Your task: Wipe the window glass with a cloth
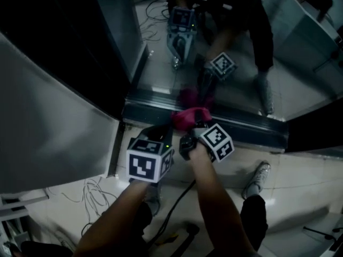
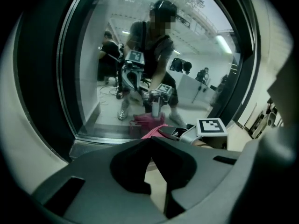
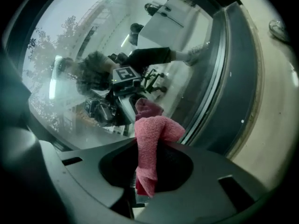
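1. The right gripper [image 1: 195, 128] has its jaws clamped on a pink cloth [image 3: 152, 134]; a fold bulges past the tips and a tail hangs down between the jaws
2. The bulging end of the cloth touches the window glass [image 3: 74, 41] low down, just above the dark bottom frame [image 1: 161, 103], and meets its own darker reflection there
3. The left gripper [image 2: 152, 146] sits just beside the right one, on its left, also pointing at the bottom frame; its jaws meet at the tips with nothing between them
4. In the left gripper view the cloth shows past the jaw tips, against the glass
5. The glass mirrors both grippers and the person holding them
6. Loose cables [image 1: 91, 189] lie on the pale floor [image 1: 300, 181] to the left, and the person's shoe [image 1: 257, 178] is on the right
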`<state>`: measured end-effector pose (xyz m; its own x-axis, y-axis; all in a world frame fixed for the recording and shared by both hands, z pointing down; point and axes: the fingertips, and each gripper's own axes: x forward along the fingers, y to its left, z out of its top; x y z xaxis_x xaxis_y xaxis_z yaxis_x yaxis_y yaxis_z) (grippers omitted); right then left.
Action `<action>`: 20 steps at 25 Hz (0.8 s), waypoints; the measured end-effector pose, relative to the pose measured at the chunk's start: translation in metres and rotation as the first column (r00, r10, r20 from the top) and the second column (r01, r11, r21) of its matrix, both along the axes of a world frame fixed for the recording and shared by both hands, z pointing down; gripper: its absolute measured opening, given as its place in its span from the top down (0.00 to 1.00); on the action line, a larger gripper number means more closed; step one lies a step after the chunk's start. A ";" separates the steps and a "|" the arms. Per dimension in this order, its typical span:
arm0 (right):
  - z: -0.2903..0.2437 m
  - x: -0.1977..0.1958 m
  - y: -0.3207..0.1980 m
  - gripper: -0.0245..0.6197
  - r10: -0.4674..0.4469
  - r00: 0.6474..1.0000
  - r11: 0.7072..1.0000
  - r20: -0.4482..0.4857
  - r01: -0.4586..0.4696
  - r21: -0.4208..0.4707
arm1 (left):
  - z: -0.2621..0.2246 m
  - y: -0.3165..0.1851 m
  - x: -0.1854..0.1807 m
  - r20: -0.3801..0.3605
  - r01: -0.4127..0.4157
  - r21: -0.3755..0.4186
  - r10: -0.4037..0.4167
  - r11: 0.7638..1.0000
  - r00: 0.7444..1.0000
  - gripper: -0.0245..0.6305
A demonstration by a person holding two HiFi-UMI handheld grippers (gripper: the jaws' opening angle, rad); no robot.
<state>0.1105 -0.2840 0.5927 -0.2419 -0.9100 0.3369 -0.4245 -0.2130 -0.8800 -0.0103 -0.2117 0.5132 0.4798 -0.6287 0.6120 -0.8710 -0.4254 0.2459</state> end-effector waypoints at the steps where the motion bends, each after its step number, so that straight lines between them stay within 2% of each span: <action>1: -0.010 0.000 -0.001 0.87 -0.007 1.000 1.000 -0.001 0.007 0.015 | -0.004 -0.003 -0.001 0.008 -0.001 0.015 0.000 1.000 1.000 0.96; 10: -0.107 -0.006 -0.006 0.87 -0.040 0.999 0.987 -0.037 0.045 0.154 | -0.060 -0.014 -0.011 0.023 -0.013 0.118 0.010 0.993 1.000 0.96; 17: -0.183 -0.014 -0.002 0.87 -0.061 0.995 0.963 -0.074 0.078 0.256 | -0.127 -0.016 -0.015 -0.021 0.002 0.234 0.003 0.972 1.000 0.96; 20: -0.216 -0.016 -0.001 0.87 -0.061 0.994 0.948 -0.086 0.085 0.306 | -0.147 -0.015 -0.018 -0.011 -0.003 0.270 0.006 0.963 1.000 0.96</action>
<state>0.0948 -0.2847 0.3765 -0.2966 -0.9530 0.0618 -0.4954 0.0982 -0.8631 -0.0281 -0.2265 0.3659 0.4888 -0.7679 0.4141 -0.8668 -0.4811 0.1311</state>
